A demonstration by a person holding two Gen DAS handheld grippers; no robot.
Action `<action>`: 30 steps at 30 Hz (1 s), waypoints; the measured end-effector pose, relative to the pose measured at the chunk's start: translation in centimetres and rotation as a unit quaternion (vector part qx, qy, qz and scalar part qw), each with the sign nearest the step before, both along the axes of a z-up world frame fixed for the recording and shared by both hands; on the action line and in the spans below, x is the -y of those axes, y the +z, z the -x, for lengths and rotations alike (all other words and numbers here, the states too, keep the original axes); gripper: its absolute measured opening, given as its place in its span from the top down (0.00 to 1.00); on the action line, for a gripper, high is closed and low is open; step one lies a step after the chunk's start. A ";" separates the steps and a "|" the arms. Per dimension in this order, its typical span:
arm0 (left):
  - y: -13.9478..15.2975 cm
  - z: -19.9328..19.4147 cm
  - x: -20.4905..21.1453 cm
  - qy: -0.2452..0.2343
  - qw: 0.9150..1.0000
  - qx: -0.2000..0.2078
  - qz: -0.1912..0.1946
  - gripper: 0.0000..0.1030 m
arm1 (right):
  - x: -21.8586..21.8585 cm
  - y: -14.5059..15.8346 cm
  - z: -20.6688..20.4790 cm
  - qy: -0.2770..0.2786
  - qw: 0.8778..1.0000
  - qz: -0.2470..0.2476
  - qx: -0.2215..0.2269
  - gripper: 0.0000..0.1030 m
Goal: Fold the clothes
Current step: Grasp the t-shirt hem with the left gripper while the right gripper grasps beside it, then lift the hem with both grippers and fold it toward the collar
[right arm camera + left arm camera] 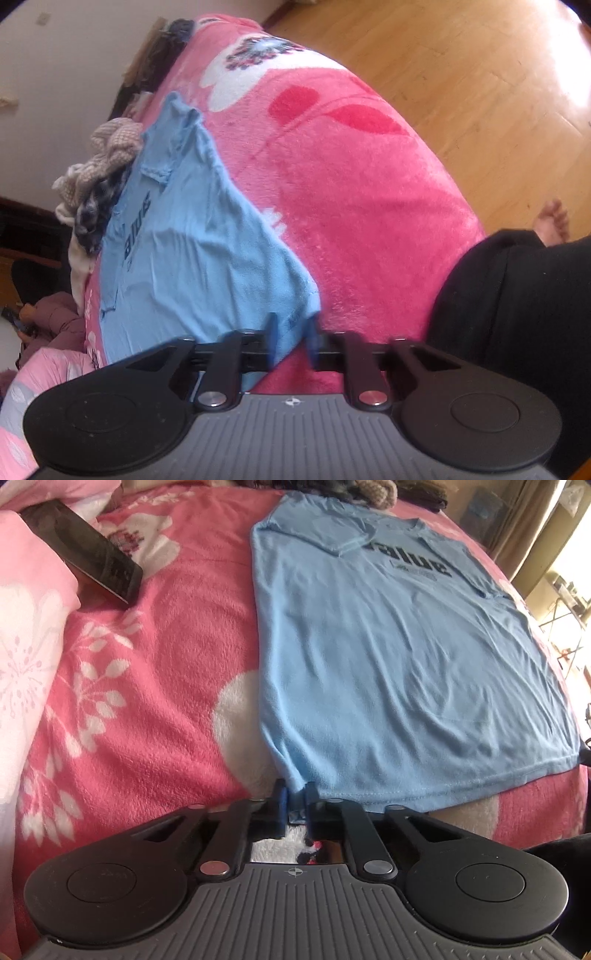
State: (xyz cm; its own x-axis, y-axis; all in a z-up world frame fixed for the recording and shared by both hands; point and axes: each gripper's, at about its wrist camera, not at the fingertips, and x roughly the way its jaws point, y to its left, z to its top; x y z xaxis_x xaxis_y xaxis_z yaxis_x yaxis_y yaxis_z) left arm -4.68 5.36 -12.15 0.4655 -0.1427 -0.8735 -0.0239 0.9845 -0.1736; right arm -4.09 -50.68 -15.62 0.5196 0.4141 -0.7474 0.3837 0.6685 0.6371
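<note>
- Bed [155, 686] with pink blanket carries the work.
- Shirt [388, 657] lies flat, one sleeve folded in.
- Left gripper [294, 801] and right gripper [291, 334]: jaws narrow, each pinching a hem corner.
- Judged: lengthwise fold in hand; next, carry the hem toward the collar.

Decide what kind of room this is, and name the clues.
Probably a bedroom at home: a bed under a pink floral blanket, a T-shirt spread on it, a clothes heap behind, wooden floor beside.

Each black tool [295, 799] [291, 338] has 2 blue fingertips [282, 801], silver pivots, ribbed grey body.
</note>
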 end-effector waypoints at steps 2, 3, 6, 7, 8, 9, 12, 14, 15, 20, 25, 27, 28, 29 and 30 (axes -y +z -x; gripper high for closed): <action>0.6 0.2 -0.3 0.010 1.000 0.013 0.004 0.98 | -0.2 0.3 0.2 -0.003 1.000 -0.002 0.008 0.99; 1.0 0.3 -0.5 0.016 1.000 0.019 0.007 0.98 | -0.2 0.4 0.3 -0.006 1.000 -0.004 0.012 0.99; 2.0 0.5 -1.0 0.032 0.999 0.039 0.014 0.98 | 0.1 1.2 0.7 -0.020 0.999 -0.020 0.027 0.99; 2.3 0.6 -1.2 0.039 0.998 0.045 0.018 0.98 | 0.2 1.5 0.8 -0.024 0.999 -0.025 0.033 0.99; 2.8 0.7 -1.5 0.045 0.997 0.053 0.020 0.99 | 0.3 1.8 0.9 -0.029 0.998 -0.029 0.039 1.00; 3.2 0.8 -1.5 0.050 0.997 0.060 0.018 0.99 | 0.5 2.2 1.0 -0.033 0.998 -0.032 0.045 1.00; 4.5 1.3 -1.6 0.061 0.995 0.081 0.015 0.99 | 0.6 3.5 1.6 -0.044 0.997 -0.031 0.060 1.00; 5.5 1.5 -1.6 0.068 0.993 0.094 0.014 0.99 | 0.5 4.5 2.1 -0.050 0.996 -0.030 0.072 1.00; 6.0 1.6 -1.7 0.072 0.992 0.102 0.015 0.99 | 0.4 4.9 2.3 -0.050 0.995 -0.031 0.078 1.00; 7.9 2.4 -2.4 0.081 0.988 0.130 0.022 0.99 | -0.1 7.1 3.5 -0.052 0.993 -0.033 0.101 1.00; 8.5 3.4 -3.2 0.087 0.987 0.132 0.030 0.99 | -0.4 8.2 5.4 -0.054 0.992 -0.035 0.107 1.00; 8.6 3.8 -3.7 0.092 0.986 0.132 0.035 0.99 | -0.5 8.5 6.3 -0.055 0.992 -0.036 0.108 1.00; 8.7 4.0 -3.9 0.094 0.986 0.132 0.039 0.99 | -0.6 8.7 6.7 -0.056 0.992 -0.037 0.108 1.00; 8.8 4.2 -4.1 0.095 0.986 0.133 0.041 0.99 | -0.6 8.8 7.2 -0.057 0.992 -0.037 0.109 1.00; 8.9 4.5 -4.2 0.094 0.986 0.133 0.043 0.99 | -0.6 9.0 7.6 -0.058 0.992 -0.037 0.109 1.00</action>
